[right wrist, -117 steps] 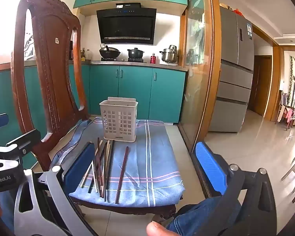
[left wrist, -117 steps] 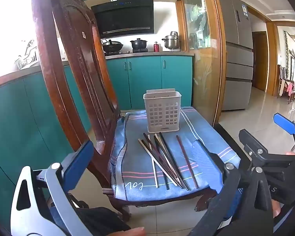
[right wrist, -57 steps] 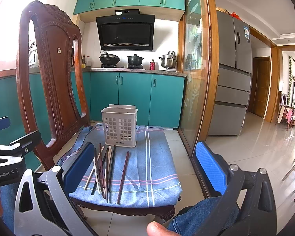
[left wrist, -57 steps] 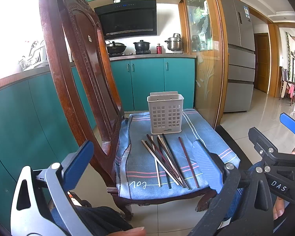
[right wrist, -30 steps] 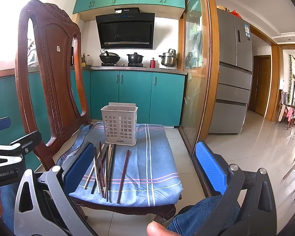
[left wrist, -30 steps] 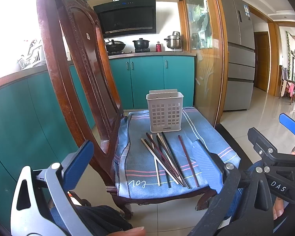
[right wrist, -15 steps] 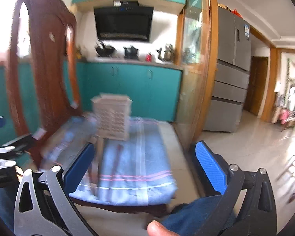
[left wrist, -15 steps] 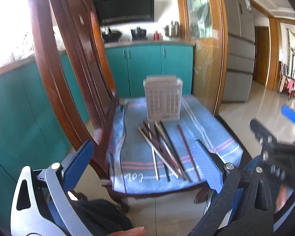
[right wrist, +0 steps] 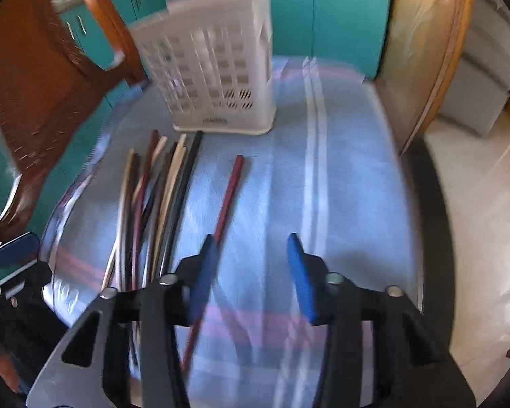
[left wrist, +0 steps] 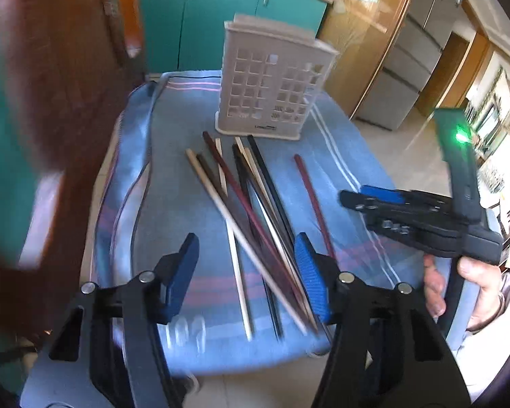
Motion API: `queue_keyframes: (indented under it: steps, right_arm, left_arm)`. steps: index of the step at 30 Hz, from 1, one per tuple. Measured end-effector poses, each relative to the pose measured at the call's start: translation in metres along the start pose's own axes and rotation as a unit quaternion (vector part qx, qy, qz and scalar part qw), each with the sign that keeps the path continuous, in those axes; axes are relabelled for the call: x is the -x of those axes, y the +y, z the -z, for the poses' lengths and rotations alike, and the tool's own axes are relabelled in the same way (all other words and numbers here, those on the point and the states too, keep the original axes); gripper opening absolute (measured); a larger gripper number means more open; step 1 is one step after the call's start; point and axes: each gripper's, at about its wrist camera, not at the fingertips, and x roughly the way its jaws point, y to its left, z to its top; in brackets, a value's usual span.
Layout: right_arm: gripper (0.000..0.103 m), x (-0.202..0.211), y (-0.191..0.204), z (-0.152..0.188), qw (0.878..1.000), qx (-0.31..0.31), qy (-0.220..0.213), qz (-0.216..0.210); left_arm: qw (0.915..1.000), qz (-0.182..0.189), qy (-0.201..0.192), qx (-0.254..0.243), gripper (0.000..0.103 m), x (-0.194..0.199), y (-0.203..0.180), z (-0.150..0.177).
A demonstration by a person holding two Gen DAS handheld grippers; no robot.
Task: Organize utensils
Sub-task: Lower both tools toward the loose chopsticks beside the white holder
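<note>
Several chopsticks (left wrist: pixel 251 210) in dark and pale wood lie in a loose bundle on a blue striped cloth (left wrist: pixel 173 183) over a chair seat. One reddish chopstick (left wrist: pixel 311 200) lies apart to the right; it also shows in the right wrist view (right wrist: pixel 226 204). A white slotted utensil holder (left wrist: pixel 272 85) stands upright behind them, also in the right wrist view (right wrist: pixel 217 64). My left gripper (left wrist: pixel 246 273) is open, low over the near ends of the bundle. My right gripper (right wrist: pixel 251 272) is open over the cloth, its left finger above the single reddish chopstick.
The wooden chair back (left wrist: pixel 51 102) rises close on the left. Teal cabinets (left wrist: pixel 204 10) stand behind. A wooden door frame (right wrist: pixel 425 68) and a tiled floor (right wrist: pixel 486 204) lie to the right. The right gripper's body (left wrist: pixel 425 217) shows in the left wrist view.
Both grippers have moved forward and down over the chair seat, close to the chopsticks. The frames are blurred by the motion.
</note>
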Motion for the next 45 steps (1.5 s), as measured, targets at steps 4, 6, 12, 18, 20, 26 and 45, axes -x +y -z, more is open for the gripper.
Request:
queue_keyframes:
  steps: [4, 6, 12, 18, 20, 26, 45]
  right_arm:
    - [0.040, -0.044, 0.003, -0.040, 0.999, 0.013, 0.047, 0.002]
    - [0.013, -0.053, 0.008, -0.054, 0.997, 0.045, 0.055, 0.009]
    - [0.010, -0.059, -0.006, -0.067, 0.997, 0.065, 0.030, -0.011]
    - [0.010, -0.046, -0.002, -0.070, 0.996, 0.080, 0.016, -0.025]
    - [0.010, -0.038, -0.003, -0.070, 0.996, 0.080, 0.003, -0.029]
    - [0.010, 0.005, -0.010, -0.079, 0.996, 0.072, -0.020, -0.039]
    - [0.027, -0.012, 0.034, -0.054, 0.988, 0.132, 0.004, 0.080]
  left_arm:
    - [0.9988, -0.026, 0.039, -0.012, 0.058, -0.051, 0.006, -0.044]
    - [0.9973, -0.029, 0.067, 0.005, 0.050, -0.078, 0.016, -0.060]
    - [0.9958, -0.017, 0.082, 0.035, 0.034, -0.114, 0.037, -0.069]
    - [0.9968, 0.021, 0.076, 0.011, 0.013, -0.130, 0.021, -0.072]
    - [0.9982, 0.013, 0.057, 0.010, 0.011, -0.121, 0.016, -0.073]
    - [0.9995, 0.019, 0.007, 0.024, 0.011, -0.096, 0.024, -0.081]
    - [0.9910, -0.113, 0.071, 0.012, 0.030, -0.137, 0.035, -0.066]
